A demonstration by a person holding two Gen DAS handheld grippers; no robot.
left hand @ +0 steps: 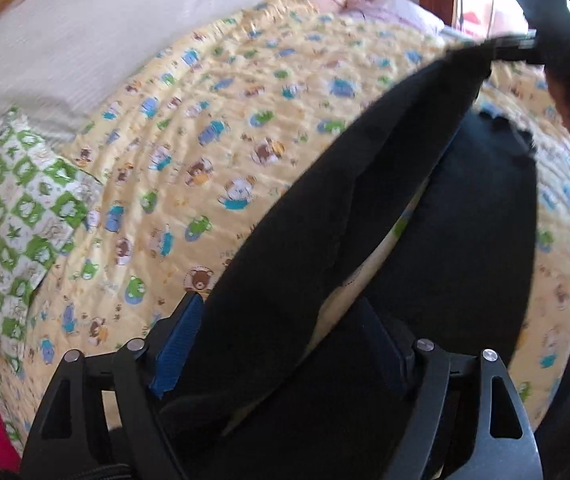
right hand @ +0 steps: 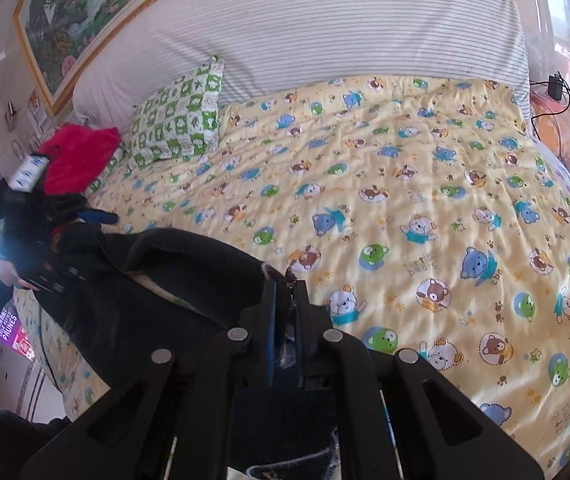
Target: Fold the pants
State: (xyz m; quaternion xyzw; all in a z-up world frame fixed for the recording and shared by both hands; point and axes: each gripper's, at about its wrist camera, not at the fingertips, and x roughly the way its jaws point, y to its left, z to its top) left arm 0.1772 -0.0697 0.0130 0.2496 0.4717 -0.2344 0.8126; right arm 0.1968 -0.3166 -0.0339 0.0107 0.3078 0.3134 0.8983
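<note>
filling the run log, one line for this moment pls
step: fold pants | left gripper: shut on black pants | right gripper: shut on pants | pants stretched above yellow bear-print quilt

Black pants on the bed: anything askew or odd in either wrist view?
Nothing damaged or spilled. The black pants hang stretched between the left gripper and right gripper, both shut on the fabric, above the yellow bear quilt. They sag unevenly, with a gap showing between the layers.

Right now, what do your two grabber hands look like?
Both are black. The left gripper and right gripper each have bright blue finger pads, angular black linkage bars with cut-out slots, and round silver pivot pins. No sleeves show.
</note>
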